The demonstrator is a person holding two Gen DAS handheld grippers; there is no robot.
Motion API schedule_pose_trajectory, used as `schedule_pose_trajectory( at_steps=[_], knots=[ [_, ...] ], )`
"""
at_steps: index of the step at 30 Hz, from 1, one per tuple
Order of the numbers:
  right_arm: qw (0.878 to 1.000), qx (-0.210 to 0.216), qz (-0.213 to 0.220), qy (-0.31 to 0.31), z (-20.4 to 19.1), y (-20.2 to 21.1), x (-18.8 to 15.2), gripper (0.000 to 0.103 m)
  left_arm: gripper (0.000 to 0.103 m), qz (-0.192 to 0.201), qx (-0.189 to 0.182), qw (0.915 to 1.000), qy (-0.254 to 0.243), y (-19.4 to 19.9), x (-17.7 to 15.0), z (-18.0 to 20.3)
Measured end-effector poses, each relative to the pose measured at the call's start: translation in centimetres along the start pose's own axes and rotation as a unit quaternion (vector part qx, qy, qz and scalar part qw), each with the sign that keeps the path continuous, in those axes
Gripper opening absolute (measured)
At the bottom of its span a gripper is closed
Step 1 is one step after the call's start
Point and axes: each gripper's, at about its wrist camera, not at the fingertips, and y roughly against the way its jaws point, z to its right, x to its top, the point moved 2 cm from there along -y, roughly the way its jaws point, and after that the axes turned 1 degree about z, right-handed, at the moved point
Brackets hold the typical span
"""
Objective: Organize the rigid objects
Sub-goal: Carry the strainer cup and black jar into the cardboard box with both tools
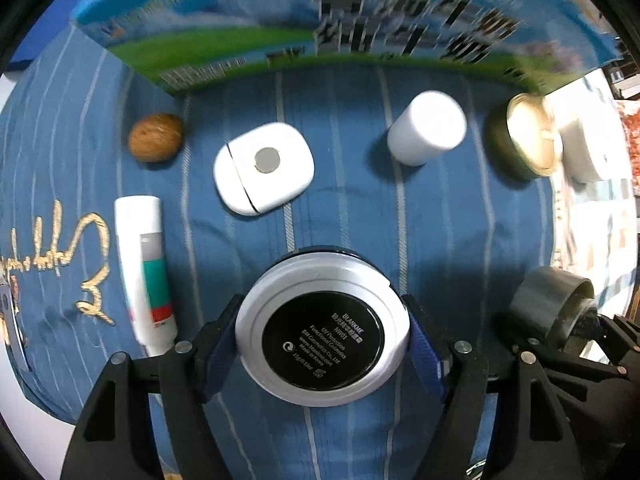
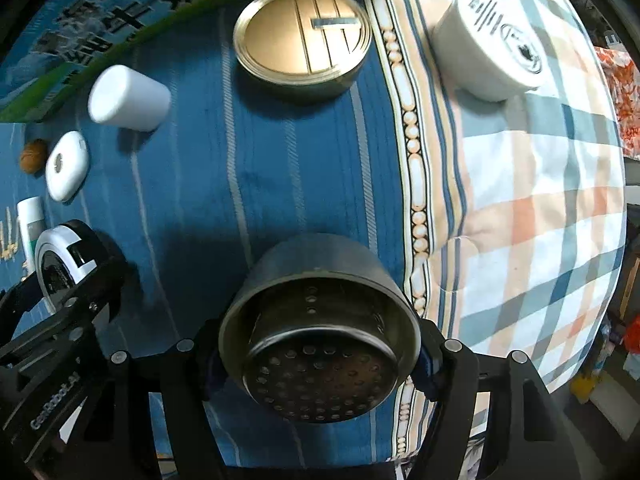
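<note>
Round compact [image 1: 323, 330] between hand-held gripper [image 1: 323, 344] pads

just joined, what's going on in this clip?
A person works two handheld tongs over a blue striped cloth. The left tongs grip a round cosmetic compact, label side up. The right tongs grip a perforated metal cup. A walnut, white case, white cap, tube and tin lie on the cloth.

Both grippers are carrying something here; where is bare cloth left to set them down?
Open blue cloth lies between the white cylinder, gold-lidded tin and metal strainer cup. The checked cloth below the white jar is also bare. It is crowded around the walnut, white case and tube.
</note>
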Motion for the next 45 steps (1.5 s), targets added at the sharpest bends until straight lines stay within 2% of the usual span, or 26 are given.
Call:
schedule_pose_trajectory(
  at_steps=[8,11,13,14,15,17,21,25,29,32,36,39,45],
  knots=[
    [0.999,0.014,0.041,0.013,-1.1,5.8,-2.5,0.073,0.073,0.063,-0.023,0.9976,-0.017,8.4,-0.7,-2.2],
    [0.998,0.024,0.06,0.015,-1.5,8.8,-3.0,0.073,0.073,0.094,-0.038,0.9945,-0.027,12.8,-1.0,-2.7],
    [0.996,0.036,0.078,0.015,-1.6,11.2,-3.2,0.073,0.073,0.11,-0.045,0.9925,-0.03,15.7,-1.5,-0.4],
    [0.995,0.042,0.084,0.016,-1.4,12.1,-3.3,0.073,0.073,0.12,-0.052,0.9909,-0.032,17.2,-1.2,-0.7],
    [0.994,0.05,0.092,0.016,-1.4,13.1,-3.4,0.073,0.073,0.127,-0.057,0.9898,-0.033,17.9,-0.4,1.2],
    [0.992,0.063,0.107,0.021,-1.1,14.7,-3.1,0.073,0.073,0.142,-0.068,0.987,-0.032,19.9,0.3,0.9],
    [0.986,0.085,0.139,0.04,-0.6,19.4,0.3,0.073,0.073,0.163,-0.091,0.9821,-0.022,21.1,2.7,2.2],
    [0.98,0.09,0.164,0.062,-1.0,23.1,4.7,0.073,0.073,0.18,-0.097,0.9788,-0.007,22.6,7.3,1.9],
    [0.979,0.079,0.173,0.079,-1.7,24.2,10.5,0.073,0.073,0.173,-0.112,0.9786,0.005,21.8,12.3,1.6],
    [0.979,0.077,0.165,0.089,-2.3,23.2,15.8,0.073,0.073,0.155,-0.115,0.9812,0.01,19.8,16.8,1.9],
    [0.981,0.069,0.149,0.103,-3.4,20.4,21.3,0.073,0.073,0.112,-0.142,0.983,0.031,15.9,22.3,1.7],
    [0.984,0.058,0.128,0.11,-4.1,17.1,25.2,0.073,0.073,0.079,-0.145,0.9853,0.045,12.1,26.0,1.5],
    [0.987,0.031,0.098,0.121,-4.9,12.0,30.2,0.073,0.073,0.022,-0.135,0.9886,0.063,5.5,30.1,0.7]
  ],
)
